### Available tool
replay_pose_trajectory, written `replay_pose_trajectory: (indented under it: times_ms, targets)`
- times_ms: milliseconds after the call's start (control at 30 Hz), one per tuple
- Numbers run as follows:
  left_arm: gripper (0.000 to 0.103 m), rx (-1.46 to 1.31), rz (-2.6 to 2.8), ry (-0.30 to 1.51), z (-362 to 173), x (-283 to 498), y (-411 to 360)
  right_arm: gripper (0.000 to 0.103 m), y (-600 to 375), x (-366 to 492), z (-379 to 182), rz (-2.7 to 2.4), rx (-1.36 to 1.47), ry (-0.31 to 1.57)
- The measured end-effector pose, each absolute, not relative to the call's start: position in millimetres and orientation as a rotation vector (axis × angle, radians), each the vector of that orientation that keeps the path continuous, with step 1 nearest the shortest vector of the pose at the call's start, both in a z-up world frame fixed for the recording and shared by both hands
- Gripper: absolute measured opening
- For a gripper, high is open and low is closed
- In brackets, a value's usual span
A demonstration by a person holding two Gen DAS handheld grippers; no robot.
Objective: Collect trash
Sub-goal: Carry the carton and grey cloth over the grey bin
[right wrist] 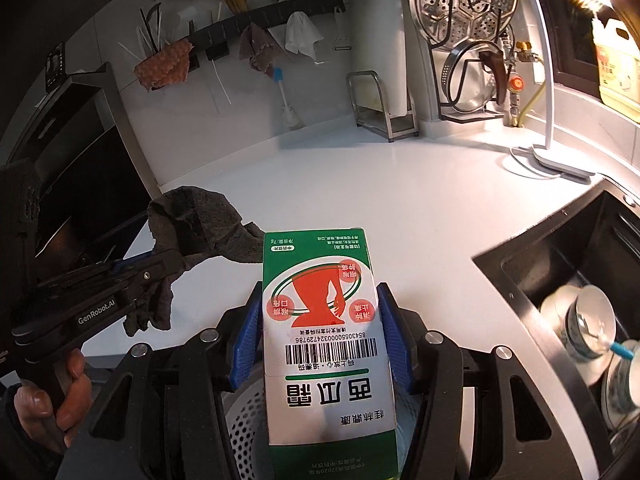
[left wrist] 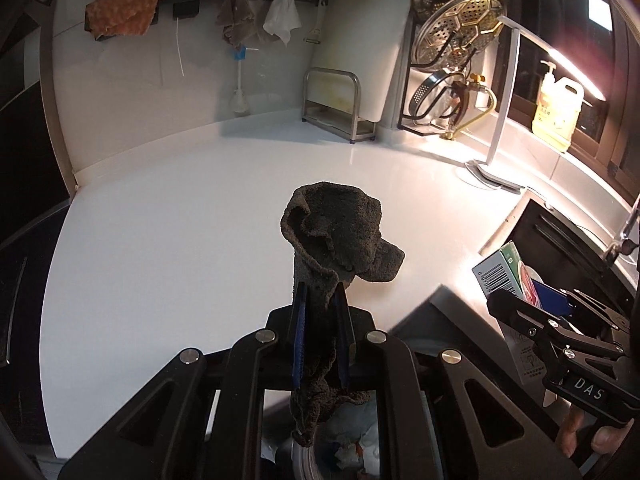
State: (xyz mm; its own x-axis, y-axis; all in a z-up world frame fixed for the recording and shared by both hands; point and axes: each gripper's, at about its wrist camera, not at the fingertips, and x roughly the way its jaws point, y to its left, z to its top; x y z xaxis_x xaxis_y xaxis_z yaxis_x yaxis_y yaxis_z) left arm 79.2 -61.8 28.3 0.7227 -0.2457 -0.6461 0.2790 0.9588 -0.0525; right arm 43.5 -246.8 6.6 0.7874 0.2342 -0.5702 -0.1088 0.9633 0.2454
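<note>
A dark grey rag (left wrist: pixel 340 240) sticks up from my left gripper (left wrist: pixel 320 300), which is shut on it, with its tail hanging below the blue pads. The right wrist view shows the same rag (right wrist: pixel 196 228) bunched in the left gripper (right wrist: pixel 160 268) at the left, above the white counter (right wrist: pixel 400 208). My right gripper (right wrist: pixel 320 308) is shut on a green and white medicine box (right wrist: pixel 320 320), blue pads pressing its two sides. From the left wrist, that box (left wrist: pixel 500 272) shows at the right edge. A perforated white bin (right wrist: pixel 240 420) lies under both grippers, with crumpled paper (left wrist: pixel 356 440) in it.
A black sink (right wrist: pixel 520 240) at the right holds bowls (right wrist: pixel 588 320). A white desk lamp (right wrist: pixel 548 80) stands on the counter behind it. A steel rack (right wrist: pixel 384 104), pot lids (right wrist: pixel 464 4) and hanging cloths (right wrist: pixel 164 64) line the back wall. A person's hand (right wrist: pixel 60 392) grips the left handle.
</note>
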Motion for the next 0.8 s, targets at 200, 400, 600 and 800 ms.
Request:
replay_pose_trajectory:
  times_ms: [200,400,600,800]
  targets:
    - [0.013,0.057,-0.325,0.749,3.2,31.0,-59.7,0.052,-234.3,-13.8,-10.0,0.112,0.201,0.669]
    - [0.013,0.076,-0.356,0.797,-21.4,4.9,-61.7,0.052,-231.8,-48.1,-36.8,0.066,0.234,0.715]
    - [0.013,0.088,-0.368,0.819,-38.2,-5.2,-63.1,0.053,-224.5,-61.2,-61.3,0.053,0.267,0.745]
    - [0.013,0.088,-0.356,0.834,-49.7,-3.4,-61.5,0.053,-220.4,-60.3,-74.0,0.063,0.287,0.754]
